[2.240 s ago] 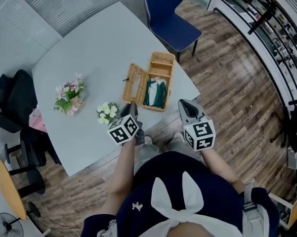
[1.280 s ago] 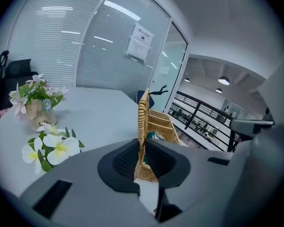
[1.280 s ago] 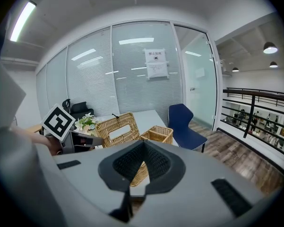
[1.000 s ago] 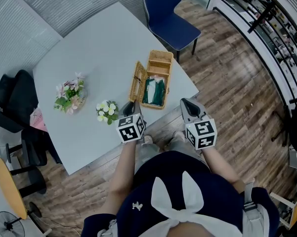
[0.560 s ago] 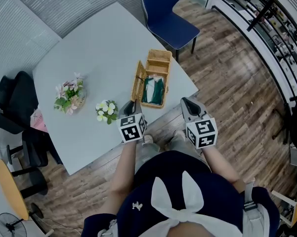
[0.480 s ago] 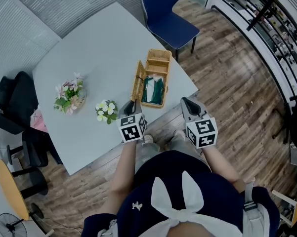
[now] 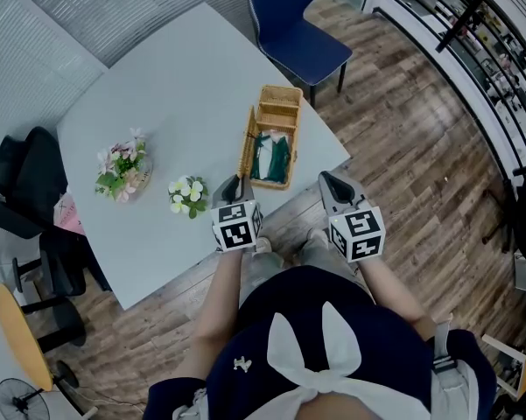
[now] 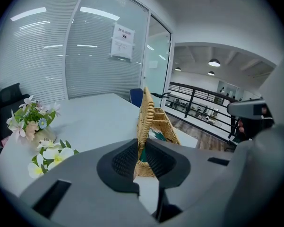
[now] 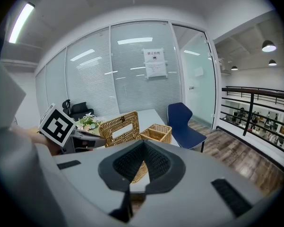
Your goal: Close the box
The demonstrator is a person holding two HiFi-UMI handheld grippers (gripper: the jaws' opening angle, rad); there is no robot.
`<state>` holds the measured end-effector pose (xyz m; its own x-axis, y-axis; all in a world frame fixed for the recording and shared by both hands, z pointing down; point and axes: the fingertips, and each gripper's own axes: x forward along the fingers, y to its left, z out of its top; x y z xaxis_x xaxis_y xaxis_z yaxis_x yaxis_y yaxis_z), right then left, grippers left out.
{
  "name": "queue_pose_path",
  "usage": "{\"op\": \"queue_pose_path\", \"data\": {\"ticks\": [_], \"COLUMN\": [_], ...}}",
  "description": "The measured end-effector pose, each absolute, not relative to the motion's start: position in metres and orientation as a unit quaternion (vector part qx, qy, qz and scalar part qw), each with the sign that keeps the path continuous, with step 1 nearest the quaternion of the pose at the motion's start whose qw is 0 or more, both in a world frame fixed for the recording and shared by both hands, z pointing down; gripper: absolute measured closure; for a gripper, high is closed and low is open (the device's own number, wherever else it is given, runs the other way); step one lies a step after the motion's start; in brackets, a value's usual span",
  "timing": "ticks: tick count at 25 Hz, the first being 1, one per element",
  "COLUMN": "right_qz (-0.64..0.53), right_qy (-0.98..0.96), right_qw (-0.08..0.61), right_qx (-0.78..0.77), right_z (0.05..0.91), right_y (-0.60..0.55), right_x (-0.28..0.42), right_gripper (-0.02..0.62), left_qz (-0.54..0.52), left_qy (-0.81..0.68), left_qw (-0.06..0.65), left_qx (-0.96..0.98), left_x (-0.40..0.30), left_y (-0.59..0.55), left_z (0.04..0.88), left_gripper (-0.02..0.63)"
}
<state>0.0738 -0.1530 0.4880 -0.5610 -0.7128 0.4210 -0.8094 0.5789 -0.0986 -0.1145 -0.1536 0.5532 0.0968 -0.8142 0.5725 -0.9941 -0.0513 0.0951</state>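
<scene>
A wicker box (image 7: 285,136) stands near the table's front right corner with a green cloth (image 7: 271,157) inside. Its wicker lid (image 7: 247,143) stands upright on edge along the box's left side. My left gripper (image 7: 234,185) is at the lid's near end, shut on the lid's rim; in the left gripper view the lid (image 8: 145,119) runs down between the pads (image 8: 124,161). My right gripper (image 7: 330,185) hovers off the table's edge, right of the box, shut and empty. From the right gripper view the lid (image 9: 118,126) and box (image 9: 157,132) lie ahead to the left.
White flowers (image 7: 188,195) lie just left of my left gripper. A pink and green bouquet (image 7: 118,166) sits further left on the grey table (image 7: 175,77). A blue chair (image 7: 293,24) stands beyond the far corner and a black chair (image 7: 22,182) at the left.
The lid has swung up from lying flat open on the box's left to standing upright. My left gripper has shifted slightly right with it. The right gripper has barely moved.
</scene>
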Motion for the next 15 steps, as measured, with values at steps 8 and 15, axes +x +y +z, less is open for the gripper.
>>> {"op": "queue_pose_path", "data": {"ticks": [8, 15], "right_qz": [0.143, 0.144], "right_qy": [-0.873, -0.871], "right_qw": [0.170, 0.169], "right_qx": [0.434, 0.438], "right_z": [0.487, 0.488], "right_y": [-0.152, -0.149], "right_x": [0.072, 0.075], "right_gripper": [0.592, 0.592], "left_qz": [0.220, 0.238], "left_qy": [-0.639, -0.627], "left_qw": [0.220, 0.207], "left_qx": [0.704, 0.712], "left_x": [-0.108, -0.098], "left_y": [-0.153, -0.151], "left_z": [0.555, 0.556], "left_gripper": [0.548, 0.548]}}
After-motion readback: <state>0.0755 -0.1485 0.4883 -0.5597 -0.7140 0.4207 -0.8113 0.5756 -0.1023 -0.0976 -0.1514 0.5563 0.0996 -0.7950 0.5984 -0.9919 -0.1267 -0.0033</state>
